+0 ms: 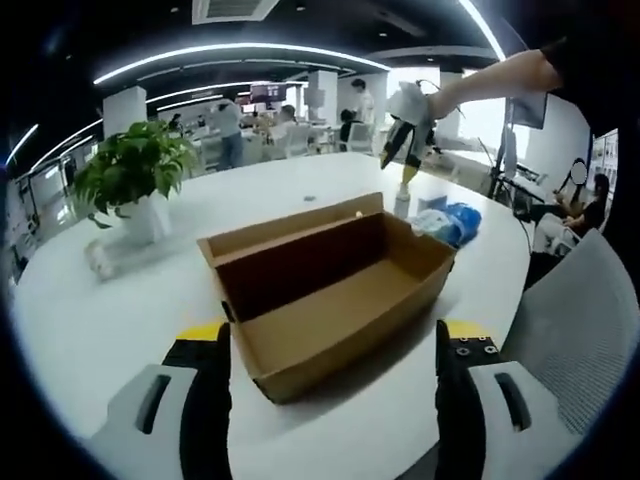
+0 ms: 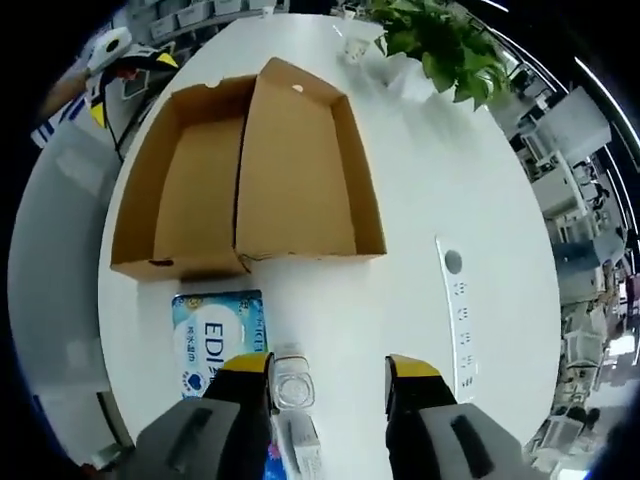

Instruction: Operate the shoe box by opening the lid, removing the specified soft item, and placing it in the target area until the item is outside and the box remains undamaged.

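Spread wide, the right tool hangs over the white bench, a blue soft pack just beside it. Beyond lies the open shoe box. Left tool spread, facing the box.

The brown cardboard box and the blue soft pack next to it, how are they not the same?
The brown cardboard box is much bigger than the blue soft pack. The box stands open and empty with its lid folded flat back; the pack lies closed. The box is plain brown, while the pack is blue with printed letters. Both rest on the white table.
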`<state>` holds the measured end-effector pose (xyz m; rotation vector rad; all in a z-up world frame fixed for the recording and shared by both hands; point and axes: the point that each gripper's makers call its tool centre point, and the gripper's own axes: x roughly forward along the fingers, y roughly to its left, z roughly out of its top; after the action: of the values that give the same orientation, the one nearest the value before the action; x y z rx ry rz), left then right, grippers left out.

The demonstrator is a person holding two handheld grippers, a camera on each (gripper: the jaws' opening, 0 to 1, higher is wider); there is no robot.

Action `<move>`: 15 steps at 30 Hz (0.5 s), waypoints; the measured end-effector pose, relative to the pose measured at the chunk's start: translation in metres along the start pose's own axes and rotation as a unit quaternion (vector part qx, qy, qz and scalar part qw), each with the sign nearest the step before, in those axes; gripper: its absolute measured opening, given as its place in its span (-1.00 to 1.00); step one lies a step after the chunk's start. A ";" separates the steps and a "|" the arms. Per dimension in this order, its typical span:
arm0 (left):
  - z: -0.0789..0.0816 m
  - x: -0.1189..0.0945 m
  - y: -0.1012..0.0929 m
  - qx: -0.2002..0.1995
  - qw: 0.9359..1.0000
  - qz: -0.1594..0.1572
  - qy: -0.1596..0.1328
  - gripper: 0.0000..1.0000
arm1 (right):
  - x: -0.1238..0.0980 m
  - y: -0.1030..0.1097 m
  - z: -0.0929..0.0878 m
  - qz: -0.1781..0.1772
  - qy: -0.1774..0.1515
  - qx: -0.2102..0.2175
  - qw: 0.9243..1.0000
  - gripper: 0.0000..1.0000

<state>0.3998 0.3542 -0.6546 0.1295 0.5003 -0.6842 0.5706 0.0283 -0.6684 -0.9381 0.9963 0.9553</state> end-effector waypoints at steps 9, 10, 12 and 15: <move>-0.013 0.007 0.028 -0.042 0.998 0.049 0.022 0.25 | 0.002 -0.011 0.019 -0.016 -0.049 0.080 0.995 -0.20; -0.014 0.007 0.031 -0.045 0.997 0.055 0.025 0.20 | 0.002 -0.012 0.021 -0.017 -0.053 0.085 0.995 -0.20; -0.016 0.008 0.037 -0.058 0.996 0.066 0.026 0.12 | 0.004 -0.012 0.023 -0.018 -0.058 0.098 0.993 -0.20; -0.020 0.009 0.044 -0.068 0.994 0.079 0.032 0.04 | 0.008 -0.012 0.028 -0.017 -0.066 0.124 0.990 -0.23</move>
<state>0.4260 0.3887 -0.6786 0.0620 0.5910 -0.4897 0.5907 0.0527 -0.6669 -0.6740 0.9574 0.8315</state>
